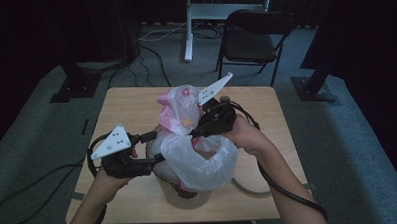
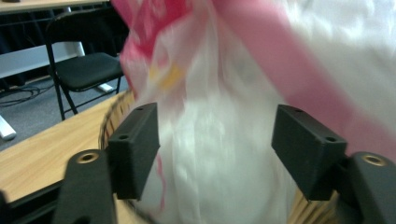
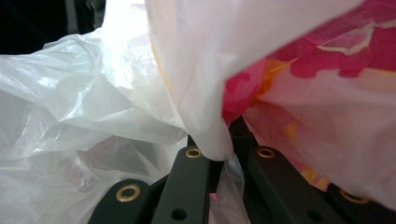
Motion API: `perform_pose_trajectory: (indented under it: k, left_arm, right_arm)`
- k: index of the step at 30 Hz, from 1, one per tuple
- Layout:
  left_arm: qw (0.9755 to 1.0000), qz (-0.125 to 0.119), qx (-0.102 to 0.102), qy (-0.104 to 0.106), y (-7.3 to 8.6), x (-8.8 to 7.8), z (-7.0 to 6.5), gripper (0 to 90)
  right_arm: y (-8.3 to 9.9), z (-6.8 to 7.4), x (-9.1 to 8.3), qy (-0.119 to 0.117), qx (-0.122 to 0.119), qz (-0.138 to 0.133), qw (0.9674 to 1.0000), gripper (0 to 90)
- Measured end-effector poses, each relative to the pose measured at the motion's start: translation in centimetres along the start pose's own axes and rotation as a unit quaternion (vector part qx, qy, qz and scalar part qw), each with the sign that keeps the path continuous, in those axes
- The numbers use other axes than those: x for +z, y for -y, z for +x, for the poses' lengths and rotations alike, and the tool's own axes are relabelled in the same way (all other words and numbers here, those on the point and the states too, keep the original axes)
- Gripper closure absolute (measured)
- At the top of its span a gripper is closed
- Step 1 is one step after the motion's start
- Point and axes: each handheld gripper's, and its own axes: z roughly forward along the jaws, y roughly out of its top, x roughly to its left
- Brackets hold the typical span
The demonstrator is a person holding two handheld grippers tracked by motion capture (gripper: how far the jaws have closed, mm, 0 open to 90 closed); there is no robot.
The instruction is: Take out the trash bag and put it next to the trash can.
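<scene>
A woven basket (image 1: 189, 195) stands near the front edge of the wooden table (image 1: 126, 109), lined with a clear white plastic bag (image 1: 203, 162) that spills over its rim. Above it rises a pink-printed plastic bag (image 1: 179, 115). My right gripper (image 1: 199, 129) reaches in from the right and is shut on a fold of that bag's film (image 3: 205, 135), with the pink print (image 3: 327, 79) just beyond the jaws (image 3: 219, 158). My left gripper (image 1: 155, 146) is at the basket's left rim (image 2: 109, 123). Its jaws (image 2: 217, 149) stand open, with plastic film (image 2: 219, 116) loose between them.
A black folding chair (image 1: 249, 40) and a white desk leg (image 1: 187, 27) stand on the carpet behind the table. Cables (image 1: 149, 48) run over the floor at the back left. Black stand bases (image 1: 75, 86) (image 1: 313, 88) flank the table's far corners.
</scene>
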Motion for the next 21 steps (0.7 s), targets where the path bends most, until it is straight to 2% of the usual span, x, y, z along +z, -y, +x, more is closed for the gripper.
perform_pose_trajectory:
  k: [2,5,6,8,10,12,14,16,19,20,21]
  left_arm:
    - [1.0000,0.006,-0.004,-0.007,0.7,-0.3,0.0,29.3]
    - [0.9997,-0.001,-0.022,-0.005,1.7,-0.9,0.1,24.1]
    - [0.9997,-0.004,-0.023,-0.007,2.1,-1.2,0.1,19.7]
    - [0.9993,-0.002,-0.034,-0.011,2.9,-1.6,0.1,19.1]
    - [0.9987,-0.017,-0.043,-0.021,3.6,-2.2,0.0,15.2]
    - [0.9982,-0.030,-0.042,-0.029,4.0,-3.0,-0.3,14.7]
    - [0.9984,-0.029,-0.036,-0.031,4.4,-3.7,-0.5,11.0]
    - [0.9982,-0.029,-0.044,-0.026,4.9,-4.2,-0.5,10.9]
    - [0.9982,-0.011,-0.053,-0.026,6.2,-4.2,-0.3,10.2]
    - [0.9978,0.001,-0.062,-0.024,6.8,-4.0,-0.1,7.4]
    - [0.9974,0.016,-0.067,-0.022,7.4,-3.8,0.1,0.0]
  right_arm:
    - [0.0,0.0,-0.2,0.005,0.002,0.003,1.0000,89.6]
    - [0.0,0.0,-0.4,0.006,0.002,0.000,1.0000,89.6]
    - [0.0,-0.1,-0.6,0.007,0.003,-0.003,1.0000,89.6]
    - [-0.1,-0.2,-0.9,0.009,0.004,-0.007,0.9999,89.6]
    - [-0.1,-0.2,-1.2,0.010,0.003,-0.011,0.9999,89.7]
    - [-0.2,-0.2,-1.7,0.013,0.002,-0.017,0.9998,89.7]
    - [-0.4,-0.2,-2.2,0.013,0.000,-0.023,0.9997,89.7]
    - [-0.6,-0.1,-2.8,0.017,0.003,-0.028,0.9995,89.7]
    - [-1.1,0.0,-3.7,0.022,-0.003,-0.039,0.9990,89.7]
    - [-1.3,0.0,-4.0,0.024,-0.004,-0.043,0.9988,89.7]
    - [-1.5,0.0,-4.4,0.026,-0.004,-0.047,0.9985,89.7]
